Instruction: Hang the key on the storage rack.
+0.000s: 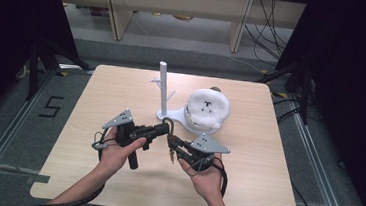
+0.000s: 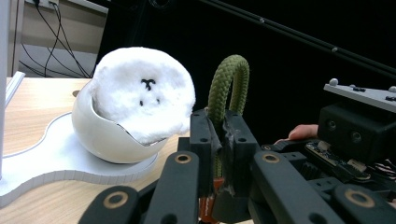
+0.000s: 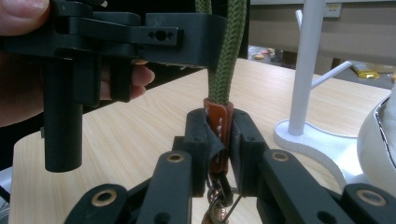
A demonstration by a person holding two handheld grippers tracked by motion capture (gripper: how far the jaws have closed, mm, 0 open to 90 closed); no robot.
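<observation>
A green rope loop [image 2: 229, 88] with a brown leather tab [image 3: 218, 122] and a metal clasp [image 3: 217, 205] hangs between my two grippers above the table's front middle. My left gripper [image 2: 218, 135] is shut on the rope strands below the loop's bend. My right gripper [image 3: 218, 140] is shut on the leather tab, just under the left one. In the high view the left gripper [image 1: 167, 128] and right gripper [image 1: 171, 141] meet tip to tip, with the clasp [image 1: 171, 155] dangling beneath. Behind them stands a white stand [image 1: 163, 87] with side pegs on a flat white base.
A white fluffy toy [image 1: 207, 107] with a small black face sits in a white bowl [image 2: 105, 135] on the stand's base [image 2: 56, 158], right of the pole. The wooden table [image 1: 96, 95] stands on a grey floor, with cables and shelves behind.
</observation>
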